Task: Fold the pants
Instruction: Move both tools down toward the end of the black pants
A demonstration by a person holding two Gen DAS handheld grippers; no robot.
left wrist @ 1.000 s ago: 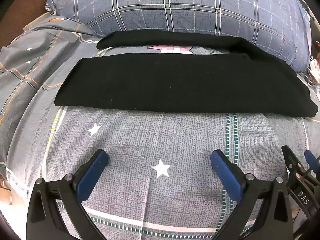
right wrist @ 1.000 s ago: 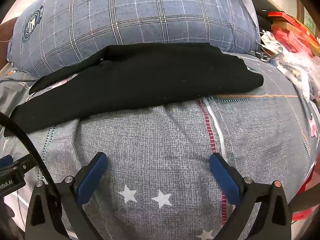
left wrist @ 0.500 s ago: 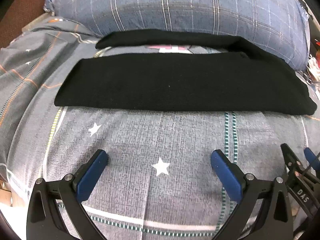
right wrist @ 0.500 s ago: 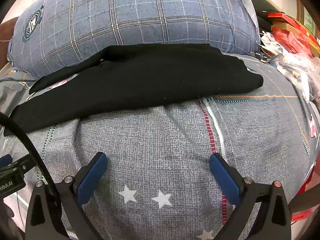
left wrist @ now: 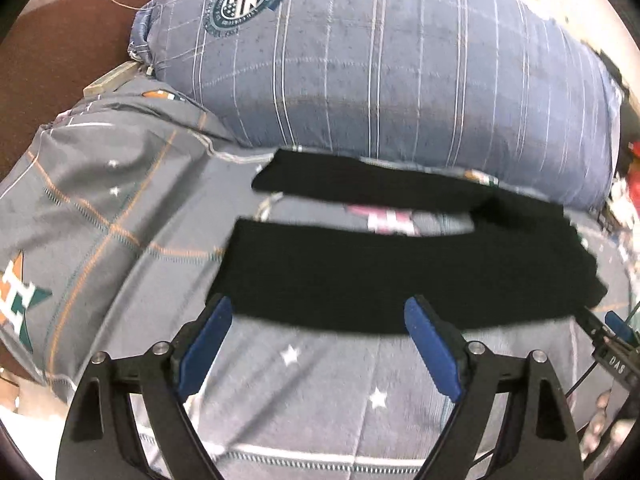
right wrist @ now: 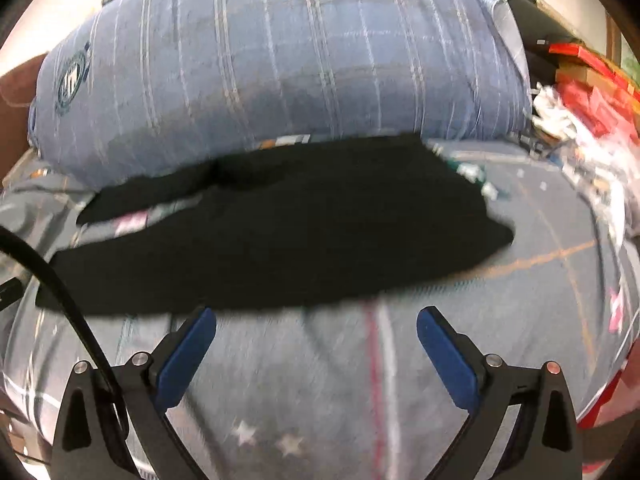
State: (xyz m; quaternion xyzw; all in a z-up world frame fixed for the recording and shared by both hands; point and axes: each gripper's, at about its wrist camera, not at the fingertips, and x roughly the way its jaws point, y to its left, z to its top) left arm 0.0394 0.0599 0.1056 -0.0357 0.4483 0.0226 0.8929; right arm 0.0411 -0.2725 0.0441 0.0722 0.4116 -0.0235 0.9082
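Black pants (left wrist: pixel 400 268) lie flat across the grey star-print bedspread (left wrist: pixel 312 380), both legs running to the left with a gap between them. They also show in the right wrist view (right wrist: pixel 288 240), waist end to the right. My left gripper (left wrist: pixel 320 320) is open and empty, its blue fingertips at the near edge of the nearer leg. My right gripper (right wrist: pixel 316 332) is open and empty, just short of the pants' near edge. Both views are motion-blurred.
A large blue plaid pillow (left wrist: pixel 380 64) lies behind the pants, also in the right wrist view (right wrist: pixel 280 60). Red boxes and clutter (right wrist: pixel 588 92) sit at the right. A brown headboard (left wrist: pixel 60 32) is at the far left. The right gripper's tip (left wrist: pixel 616 344) shows at the right edge.
Both grippers have moved forward toward the pants and tilted up, so the near edge now sits at the fingertips. The pants have not moved. Both grippers stay open.
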